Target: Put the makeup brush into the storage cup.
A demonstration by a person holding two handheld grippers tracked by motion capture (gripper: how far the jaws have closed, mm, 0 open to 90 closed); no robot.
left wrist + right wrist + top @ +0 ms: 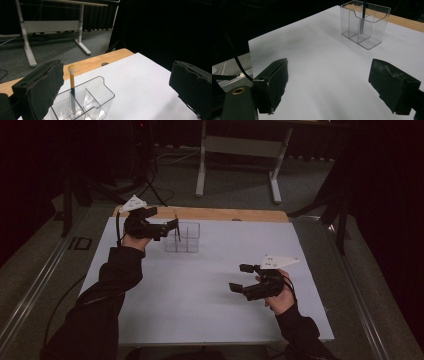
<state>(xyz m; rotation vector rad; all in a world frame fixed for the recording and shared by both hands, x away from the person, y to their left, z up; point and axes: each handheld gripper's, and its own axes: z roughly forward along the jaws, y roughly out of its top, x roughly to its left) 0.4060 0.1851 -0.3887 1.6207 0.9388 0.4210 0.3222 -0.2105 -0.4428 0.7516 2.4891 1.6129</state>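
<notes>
A clear plastic organizer (183, 238) with several compartments stands at the back left of the white table cover (210, 285). A brush (72, 82) with an orange-and-blue handle and a pale tip stands upright in one compartment. My left gripper (169, 228) hovers just left of the organizer, open, its jaws wide apart around nothing (117, 87). My right gripper (239, 278) is held open over the right middle of the table, well apart from the organizer (365, 23), and nothing lies between its fingers. The brush handle (362, 17) shows through the clear wall.
A strip of bare wooden tabletop (210, 213) with a round hole (105, 64) runs behind the white cover. A white-legged desk frame (240, 150) stands on the grey floor beyond. Black curtains surround the area.
</notes>
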